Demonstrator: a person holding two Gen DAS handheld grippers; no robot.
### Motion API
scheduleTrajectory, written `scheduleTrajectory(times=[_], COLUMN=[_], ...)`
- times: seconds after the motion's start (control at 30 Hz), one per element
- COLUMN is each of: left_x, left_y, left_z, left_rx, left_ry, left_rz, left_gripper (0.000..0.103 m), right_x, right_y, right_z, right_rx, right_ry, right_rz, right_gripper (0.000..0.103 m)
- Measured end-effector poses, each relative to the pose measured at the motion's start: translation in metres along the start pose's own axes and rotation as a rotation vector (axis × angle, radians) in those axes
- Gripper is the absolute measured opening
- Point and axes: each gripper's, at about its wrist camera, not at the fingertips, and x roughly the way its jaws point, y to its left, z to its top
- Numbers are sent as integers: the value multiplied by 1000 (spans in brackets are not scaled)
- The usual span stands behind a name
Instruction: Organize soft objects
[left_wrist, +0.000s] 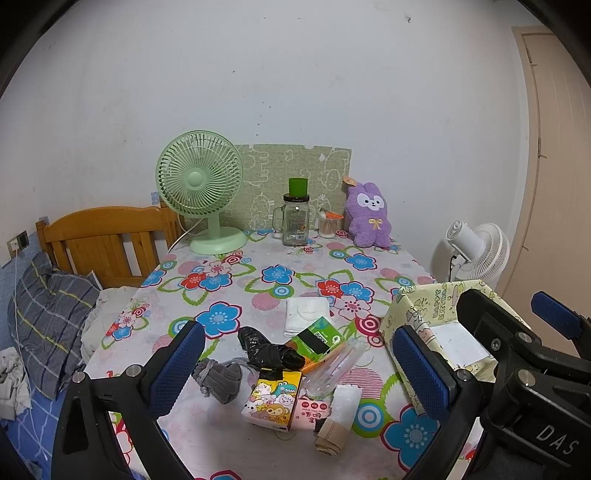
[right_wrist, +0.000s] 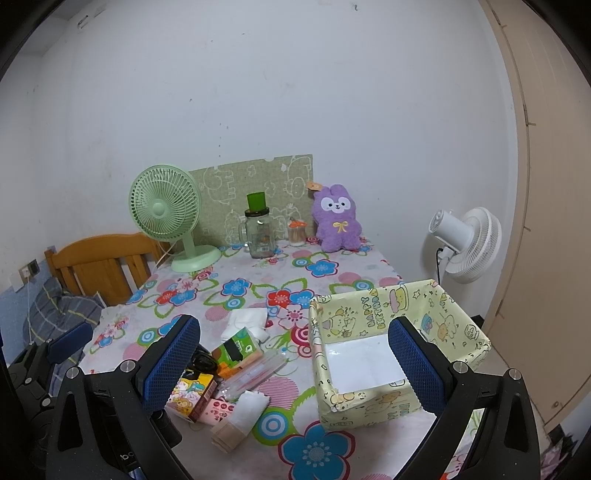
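Both tongs, left gripper (left_wrist: 299, 363) and right gripper (right_wrist: 293, 360), I am holding spread wide, gripping nothing, above the floral table (left_wrist: 258, 288). Grey sock (left_wrist: 219, 380), black bag (left_wrist: 267, 350) and white cloth (left_wrist: 306, 315) are lying left of the yellow box (right_wrist: 388, 325).

In the right view the gripper (right_wrist: 293, 363) finger hides the black bag (right_wrist: 203, 362).

Green desk fan (left_wrist: 200, 184), lidded glass jar (left_wrist: 295, 223), white floor fan (right_wrist: 466, 244), wooden headboard (left_wrist: 103, 240)
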Motion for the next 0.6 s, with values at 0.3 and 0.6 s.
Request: scheduleTrajectory(times=[0.3, 0.6], left_x=[1, 8], left_y=[2, 14], left_z=[-1, -6], left_rx=[6, -3], left_ry=[0, 15], left_rz=[19, 24], left_gripper=[102, 100], right_x=[4, 15], right_y=[3, 12], right_z=[-2, -7], right_rx=[-3, -4], right_ry=[7, 24], right_rz=[3, 12], right_gripper=[103, 103])
